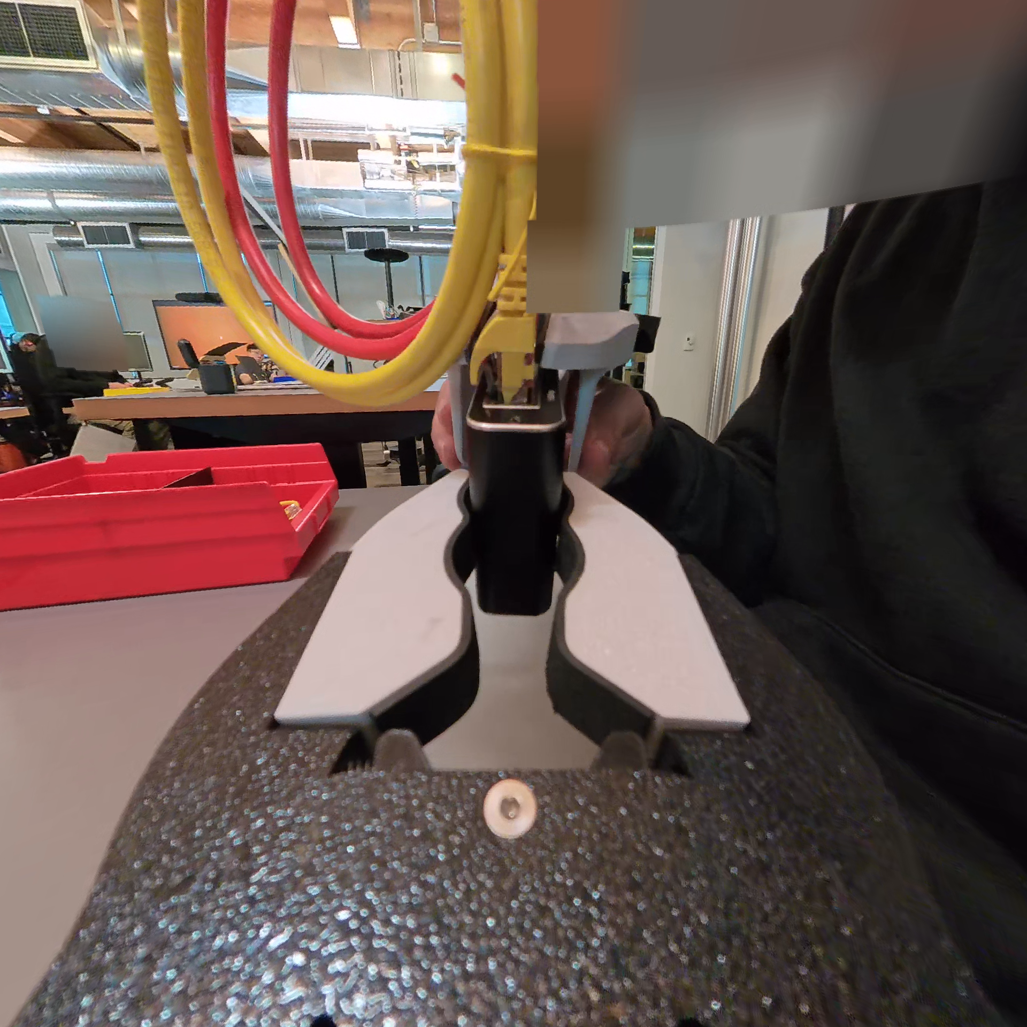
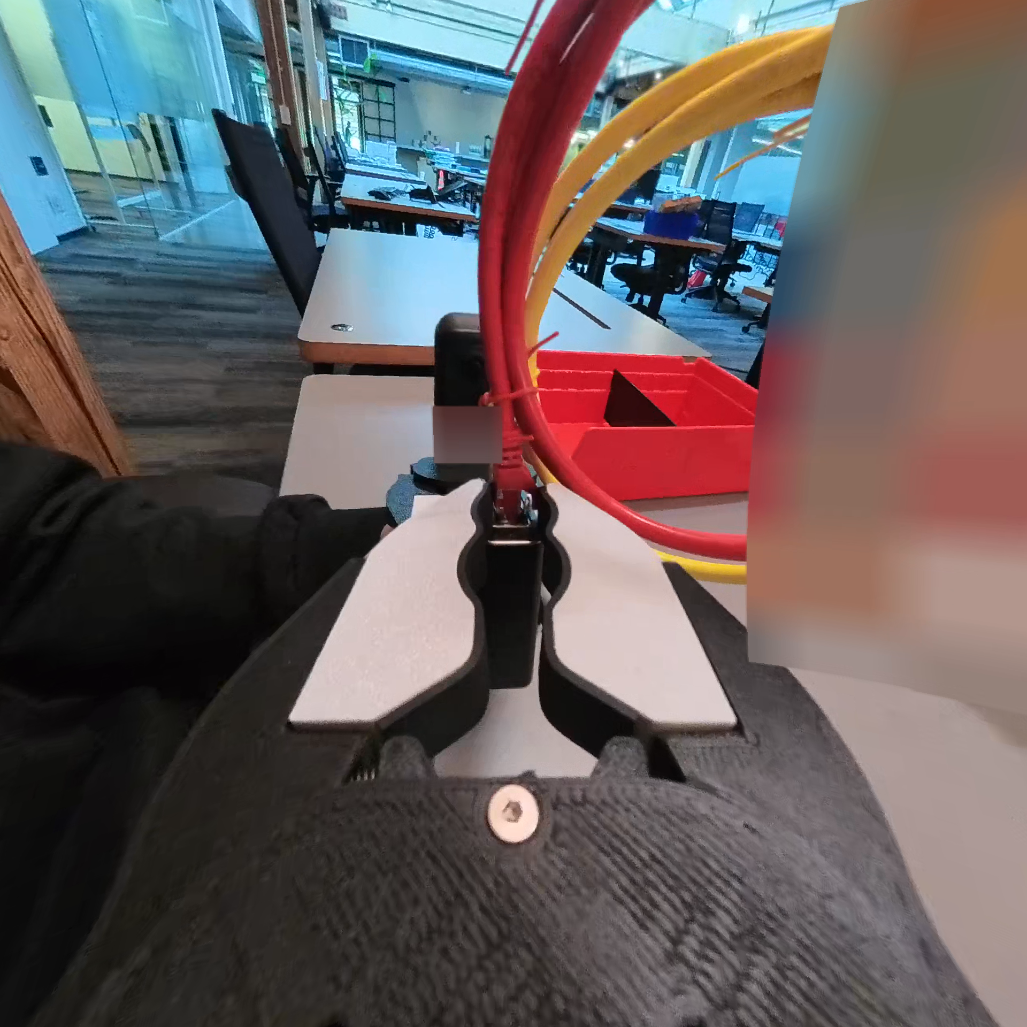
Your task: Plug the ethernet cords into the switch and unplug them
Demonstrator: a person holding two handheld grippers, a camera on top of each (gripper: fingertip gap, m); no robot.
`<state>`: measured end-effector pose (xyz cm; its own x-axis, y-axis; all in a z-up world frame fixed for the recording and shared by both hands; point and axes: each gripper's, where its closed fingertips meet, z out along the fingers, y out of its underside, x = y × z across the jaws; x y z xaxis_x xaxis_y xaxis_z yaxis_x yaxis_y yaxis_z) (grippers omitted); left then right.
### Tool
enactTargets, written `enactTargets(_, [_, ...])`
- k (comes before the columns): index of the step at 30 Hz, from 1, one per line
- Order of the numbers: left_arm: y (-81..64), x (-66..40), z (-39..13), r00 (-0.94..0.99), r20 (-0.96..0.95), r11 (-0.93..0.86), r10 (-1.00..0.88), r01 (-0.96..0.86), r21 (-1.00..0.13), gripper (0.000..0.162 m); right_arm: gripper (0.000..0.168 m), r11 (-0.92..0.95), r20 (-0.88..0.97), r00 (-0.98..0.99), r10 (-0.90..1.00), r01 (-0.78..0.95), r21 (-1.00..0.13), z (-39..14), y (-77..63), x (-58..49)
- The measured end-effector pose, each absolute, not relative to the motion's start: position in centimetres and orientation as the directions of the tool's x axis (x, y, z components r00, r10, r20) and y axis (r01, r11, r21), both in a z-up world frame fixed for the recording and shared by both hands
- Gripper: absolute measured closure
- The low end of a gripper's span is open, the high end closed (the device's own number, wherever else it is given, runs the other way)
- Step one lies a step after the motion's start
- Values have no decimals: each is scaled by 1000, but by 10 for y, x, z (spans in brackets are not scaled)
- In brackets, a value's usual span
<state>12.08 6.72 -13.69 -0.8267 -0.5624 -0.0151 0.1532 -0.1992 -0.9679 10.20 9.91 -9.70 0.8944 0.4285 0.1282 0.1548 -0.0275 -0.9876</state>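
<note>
Both tongs, left tongs [image 1: 514, 533] and right tongs [image 2: 514, 583], clamp the black switch [image 1: 514, 500] from opposite ends; uneven pull could strain the plugged yellow cord [image 1: 503, 344] and red cord [image 2: 508, 483].

Black speckled left gripper [image 1: 514, 500], black right gripper [image 2: 514, 500]; pale grey fingers [image 1: 389, 600], silver screw [image 1: 509, 807]; black sleeve [image 1: 806, 444].

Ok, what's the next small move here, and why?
Probably open the right gripper and re-grip the red plug to pull it out: both it and the yellow plug look seated in the switch, which the left gripper clamps.
</note>
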Motion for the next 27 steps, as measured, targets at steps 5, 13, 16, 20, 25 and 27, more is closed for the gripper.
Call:
enactTargets(5, [68, 123, -141, -837, -9, -215, -547, 151, -965, 137, 152, -49, 93, 896, 433, 127, -991, -101, 102, 105])
enactTargets(13, [65, 126, -147, -843, -24, -196, -537, 153, -969, 136, 153, -65, 124, 893, 432, 168, -984, -106, 104, 104])
enactTargets(16, [65, 127, -149, -844, -21, -190, -536, 145, -971, 137, 152, -64, 114, 895, 432, 157, -986, -108, 105, 104])
enactTargets(20, [65, 127, -151, -839, -27, -172, -544, 142, -975, 137, 153, -57, 118, 890, 440, 158, -986, -108, 104, 104])
enactTargets(25, [64, 127, -150, -830, -44, -156, -556, 156, -975, 137, 153, -44, 145, 889, 434, 181, -982, -108, 103, 104])
enactTargets(27, [64, 127, -149, -829, -47, -155, -557, 160, -975, 137, 153, -41, 145, 891, 431, 180, -983, -107, 102, 103])
